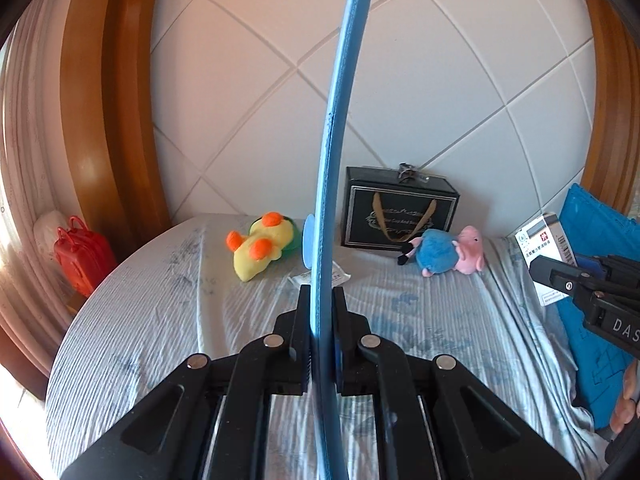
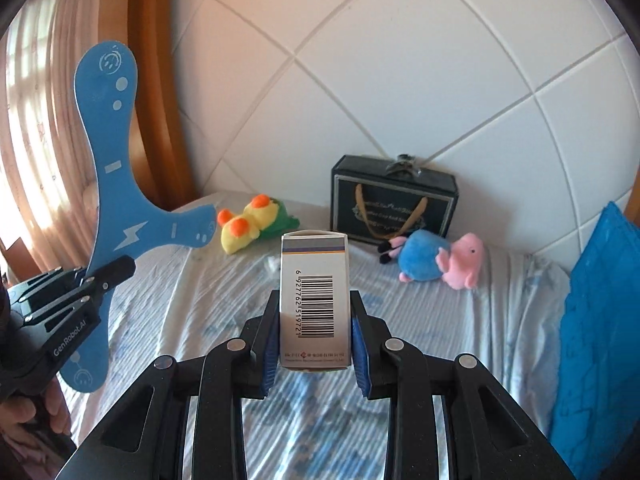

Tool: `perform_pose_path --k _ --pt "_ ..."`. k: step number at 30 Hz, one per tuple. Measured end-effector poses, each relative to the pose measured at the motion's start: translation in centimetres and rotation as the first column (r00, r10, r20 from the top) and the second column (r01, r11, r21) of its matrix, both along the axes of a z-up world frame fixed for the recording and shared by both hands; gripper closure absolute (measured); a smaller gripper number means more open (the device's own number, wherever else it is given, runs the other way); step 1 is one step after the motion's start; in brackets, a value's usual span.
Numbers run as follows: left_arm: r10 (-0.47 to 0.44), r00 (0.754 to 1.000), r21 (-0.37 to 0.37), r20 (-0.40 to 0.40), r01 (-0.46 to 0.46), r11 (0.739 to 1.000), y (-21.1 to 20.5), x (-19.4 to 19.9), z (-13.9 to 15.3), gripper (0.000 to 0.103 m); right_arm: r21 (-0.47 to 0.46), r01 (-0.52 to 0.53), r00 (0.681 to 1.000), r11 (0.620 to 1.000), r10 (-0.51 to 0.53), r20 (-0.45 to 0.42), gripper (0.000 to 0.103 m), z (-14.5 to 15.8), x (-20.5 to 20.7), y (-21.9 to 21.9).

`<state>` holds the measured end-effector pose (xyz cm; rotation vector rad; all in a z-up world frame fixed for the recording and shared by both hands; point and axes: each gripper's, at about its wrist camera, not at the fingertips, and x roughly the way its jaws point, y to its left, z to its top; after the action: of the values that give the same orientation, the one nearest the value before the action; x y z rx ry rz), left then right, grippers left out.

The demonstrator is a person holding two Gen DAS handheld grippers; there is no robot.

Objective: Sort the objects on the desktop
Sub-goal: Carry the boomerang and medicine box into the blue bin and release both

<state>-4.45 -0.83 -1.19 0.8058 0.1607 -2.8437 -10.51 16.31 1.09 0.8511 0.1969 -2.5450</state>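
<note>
A flat blue three-armed foam boomerang (image 2: 105,184) printed with white faces and a lightning bolt is being held clear of the bed, edge-on between the closed jaws of the left gripper (image 1: 321,304), which are clamped on it. A small white cardboard medicine box (image 2: 315,300) with a barcode is being held upright above the sheet in the right gripper (image 2: 315,320), whose blue-padded jaws are pressed on its two sides.

Judging by this, the sorting is only being started: two items are being carried, and neither is yet being set anywhere. Left on the pale blue striped bedsheet (image 1: 160,320) at the far side are a yellow plush toy with orange feet (image 1: 262,244), a pink plush pig in a blue dress (image 1: 448,254) and a small white packet (image 1: 340,276) just behind the boomerang. A black gift box with gold ribbon (image 1: 400,212) is being leaned against the white quilted headboard (image 1: 440,80). At the right edge, a blue plastic crate (image 2: 596,320) is being shown, probably the destination.
</note>
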Motion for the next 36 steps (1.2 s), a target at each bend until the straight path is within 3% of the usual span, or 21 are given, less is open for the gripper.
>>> perform_pose_path --k 9,18,28,36 --pt "-0.141 0.988 -0.012 -0.070 0.140 0.990 8.8 0.2 3.7 0.095 -0.010 0.144 0.983 0.989 -0.145 -0.114 0.073 6.1 2.7 8.8" --pt "-0.307 0.942 -0.037 -0.138 0.304 0.952 20.2 -0.9 8.0 0.095 -0.021 0.309 0.934 0.951 -0.308 -0.181 0.073 10.7 5.7 19.9" --pt "-0.501 0.850 -0.032 -0.163 0.502 0.864 35.5 -2.3 11.9 0.095 -0.014 0.516 0.842 0.856 -0.511 -0.171 0.073 12.9 7.9 34.6" --pt "-0.629 0.774 -0.004 -0.071 0.631 0.776 47.8 -4.5 12.6 0.095 0.032 0.613 0.787 0.789 -0.608 -0.102 0.073 11.7 8.5 44.2"
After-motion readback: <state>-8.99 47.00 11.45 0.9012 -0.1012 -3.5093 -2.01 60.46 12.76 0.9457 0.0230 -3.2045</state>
